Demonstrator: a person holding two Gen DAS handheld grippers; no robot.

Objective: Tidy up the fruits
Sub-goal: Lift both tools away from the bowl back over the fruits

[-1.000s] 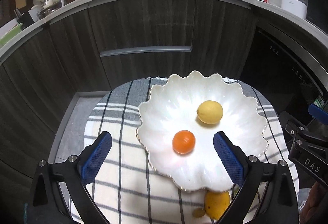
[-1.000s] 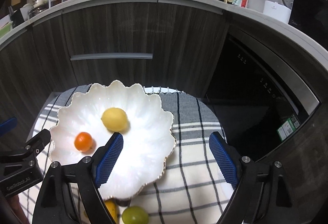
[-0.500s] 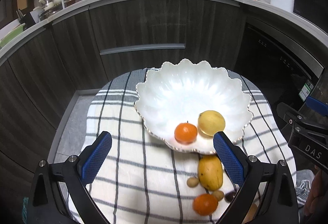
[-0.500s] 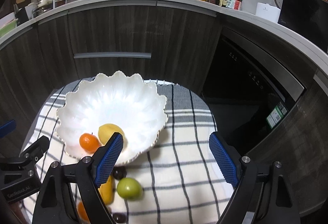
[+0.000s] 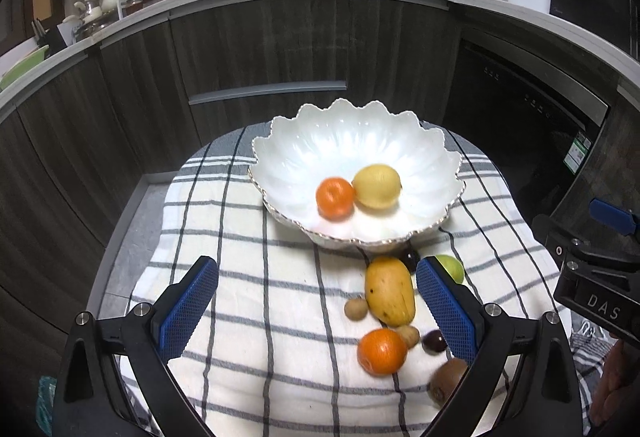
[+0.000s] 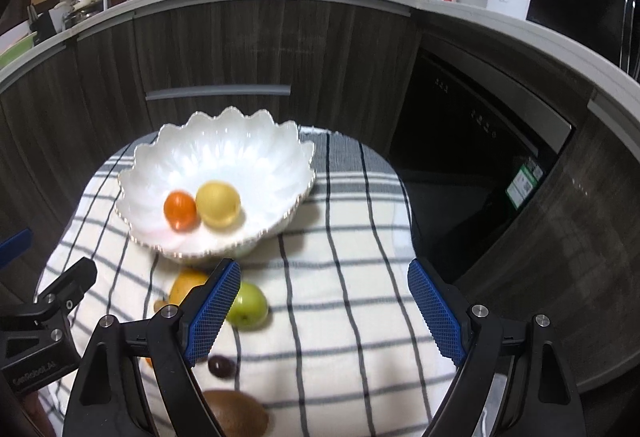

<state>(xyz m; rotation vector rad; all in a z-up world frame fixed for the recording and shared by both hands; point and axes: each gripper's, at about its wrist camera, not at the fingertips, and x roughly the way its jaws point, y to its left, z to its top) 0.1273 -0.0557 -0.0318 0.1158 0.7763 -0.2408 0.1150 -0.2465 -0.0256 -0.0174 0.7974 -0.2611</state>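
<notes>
Looking down over the dark wood-grain kitchen cabinets (image 5: 260,49) that fill the upper half of both views, I see the bench covered by a cream cloth with grey checked stripes (image 5: 248,277) spreading across the lower middle of each frame. On that cloth sits a white scalloped ceramic bowl with a thin gold rim (image 5: 344,141), at the centre of my left view and left of centre in my right view (image 6: 224,145). Inside the bowl lie a round yellow lemon-like fruit (image 5: 377,185) and a small orange tangerine (image 5: 334,197), touching each other.

My left hand-held gripper (image 5: 318,307) has its blue pads wide apart with nothing between them but cloth. My right hand-held gripper (image 6: 324,311) is spread just as wide, also empty.

The rest of the fruit lies on the cloth below the bowl, toward the lower right of my left view: a long yellow mango (image 5: 390,291), a second orange fruit (image 5: 382,351) below it, a green apple-like fruit (image 6: 248,305) partly hidden behind a pad, and a brown fuzzy kiwi (image 6: 236,413) at the bottom edge. Smallest are two tan round longan-like fruits (image 5: 356,308) beside the mango and a dark purple round fruit (image 5: 435,341) near my left gripper's right-hand pad.
</notes>
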